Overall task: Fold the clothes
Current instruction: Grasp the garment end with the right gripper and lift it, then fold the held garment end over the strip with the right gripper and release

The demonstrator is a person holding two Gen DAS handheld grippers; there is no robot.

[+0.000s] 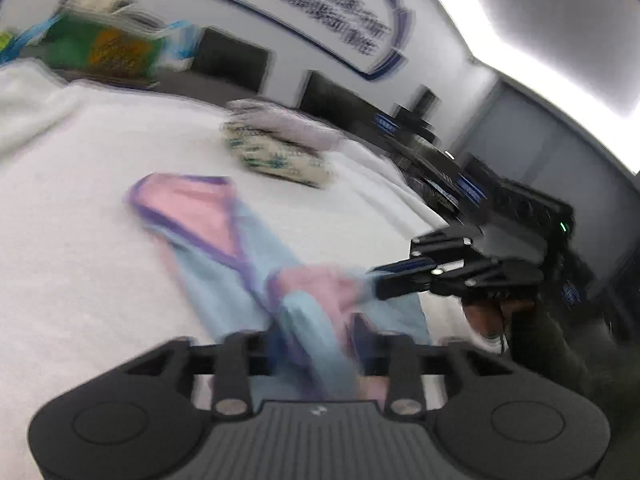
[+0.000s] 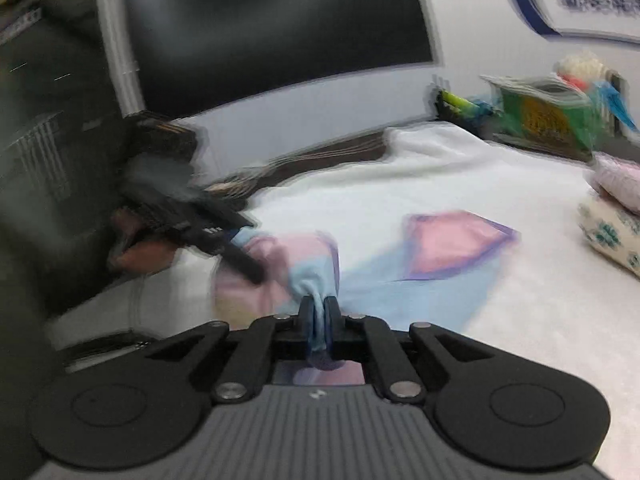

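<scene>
A light blue and pink garment with purple trim [image 1: 224,240] lies on the white cloth-covered table [image 1: 80,200]. My left gripper [image 1: 316,340] holds a bunched fold of it between its fingers. My right gripper [image 1: 384,276] comes in from the right and pinches the garment's near edge. In the right wrist view my right gripper [image 2: 319,320] is shut on a light blue fold of the garment [image 2: 440,264]. The left gripper [image 2: 240,260] reaches in from the left onto the pink part. Both views are motion-blurred.
Folded clothes [image 1: 280,144] are stacked at the far side of the table, also in the right wrist view [image 2: 616,208]. A green bag [image 1: 104,48] stands at the back edge. A dark screen [image 2: 272,24] and shelves stand beyond the table.
</scene>
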